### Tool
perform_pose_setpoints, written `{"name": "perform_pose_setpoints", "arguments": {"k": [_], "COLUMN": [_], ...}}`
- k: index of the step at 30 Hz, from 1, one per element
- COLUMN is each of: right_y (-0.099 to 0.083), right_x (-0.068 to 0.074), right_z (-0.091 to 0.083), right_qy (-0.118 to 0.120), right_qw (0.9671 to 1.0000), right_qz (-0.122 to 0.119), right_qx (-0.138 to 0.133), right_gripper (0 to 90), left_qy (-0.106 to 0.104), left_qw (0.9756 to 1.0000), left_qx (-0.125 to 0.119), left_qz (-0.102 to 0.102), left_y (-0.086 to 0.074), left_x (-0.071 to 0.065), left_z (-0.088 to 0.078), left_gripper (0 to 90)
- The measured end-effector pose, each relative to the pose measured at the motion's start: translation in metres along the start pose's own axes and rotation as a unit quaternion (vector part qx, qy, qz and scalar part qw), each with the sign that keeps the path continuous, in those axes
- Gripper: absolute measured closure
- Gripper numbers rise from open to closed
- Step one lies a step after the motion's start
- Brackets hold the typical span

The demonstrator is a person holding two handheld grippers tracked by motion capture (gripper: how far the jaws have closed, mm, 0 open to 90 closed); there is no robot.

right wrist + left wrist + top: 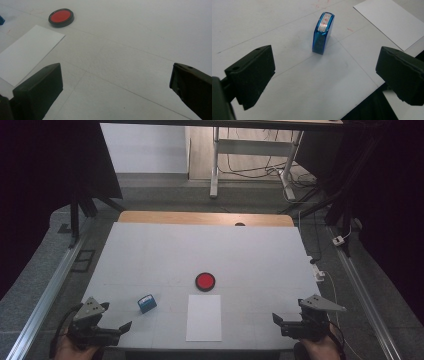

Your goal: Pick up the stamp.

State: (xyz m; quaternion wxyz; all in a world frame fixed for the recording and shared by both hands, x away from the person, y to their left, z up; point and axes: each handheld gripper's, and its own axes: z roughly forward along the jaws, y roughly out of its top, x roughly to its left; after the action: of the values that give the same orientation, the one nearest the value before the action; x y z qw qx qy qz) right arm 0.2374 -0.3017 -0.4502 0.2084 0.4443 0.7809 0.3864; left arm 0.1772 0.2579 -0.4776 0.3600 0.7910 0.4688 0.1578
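Observation:
A small blue stamp [147, 303] [323, 33] with a white label on top stands upright on the white table. A white sheet of paper [204, 317] [391, 21] [27, 53] lies at the front middle. Behind it sits a round red ink pad [205, 281] [61, 17] in a black rim. My left gripper [117, 330] [324, 80] is open at the front left, its jaws wide apart and short of the stamp. At the front right my right gripper [280, 322] [115, 87] is open over bare table, right of the paper.
The white table surface [200, 250] ends in a wooden strip at the far side. Metal rails run along both sides of the table. A desk frame and cables stand on the floor beyond. A table edge drops off at the lower right of the left gripper view.

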Motion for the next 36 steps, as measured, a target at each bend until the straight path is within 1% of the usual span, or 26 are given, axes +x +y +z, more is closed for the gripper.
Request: {"name": "perform_pose_setpoints", "arguments": {"k": [3,6,12,15,20,24,28,31,33,36], "right_y": [0.0001,0.0002,0.0004,0.001,0.0009,0.001,0.001,0.0011,0.0011,0.0012], "right_x": [0.0019,0.0028,0.003,0.0033,0.0052,0.0044,0.0041,0.0042,0.0041,0.0038], "right_z": [0.0007,0.0018,0.0028,0.0048,0.0051,0.0051,0.0054,0.0058,0.0058,0.006], "right_qy": [0.0,0.004,0.014,0.021,0.025,0.027,0.03,0.031,0.032,0.033], "right_qw": [1.0,0.9998,0.9997,0.9993,0.9989,0.9989,0.9988,0.9987,0.9987,0.9986], "right_qz": [-0.009,-0.014,-0.017,-0.02,-0.031,-0.028,-0.027,-0.027,-0.027,-0.026], "right_qx": [0.005,0.01,0.013,0.024,0.026,0.028,0.028,0.029,0.029,0.031], "right_gripper": [0.0,0.0,0.0,0.0,0.0,0.0,0.0,0.0,0.0,0.0], "left_qy": [-0.001,-0.005,-0.008,-0.005,-0.002,-0.007,-0.003,-0.006,-0.009,-0.012], "left_qw": [1.0,1.0,0.9999,0.9998,0.9998,0.9997,0.9995,0.9995,0.9997,0.9997], "left_qx": [0.0,0.005,0.014,0.02,0.021,0.024,0.031,0.03,0.023,0.019], "left_qz": [0.0,0.001,0.003,0.002,-0.002,-0.003,0.01,0.008,0.005,0.003], "left_y": [0.0001,0.0006,0.0014,0.0019,0.0021,0.0025,0.0036,0.0039,0.0049,0.0057], "left_x": [-0.0002,0.0001,-0.0005,-0.0007,-0.0003,0.0,-0.0024,-0.0025,-0.0018,-0.0012], "left_z": [0.0002,0.0014,0.0035,0.0049,0.0051,0.0053,0.0066,0.0064,0.0053,0.0049], "left_gripper": [2.5,2.4,2.5,2.4,2.4,2.3,1.6,0.7,0.5,0.5]}}
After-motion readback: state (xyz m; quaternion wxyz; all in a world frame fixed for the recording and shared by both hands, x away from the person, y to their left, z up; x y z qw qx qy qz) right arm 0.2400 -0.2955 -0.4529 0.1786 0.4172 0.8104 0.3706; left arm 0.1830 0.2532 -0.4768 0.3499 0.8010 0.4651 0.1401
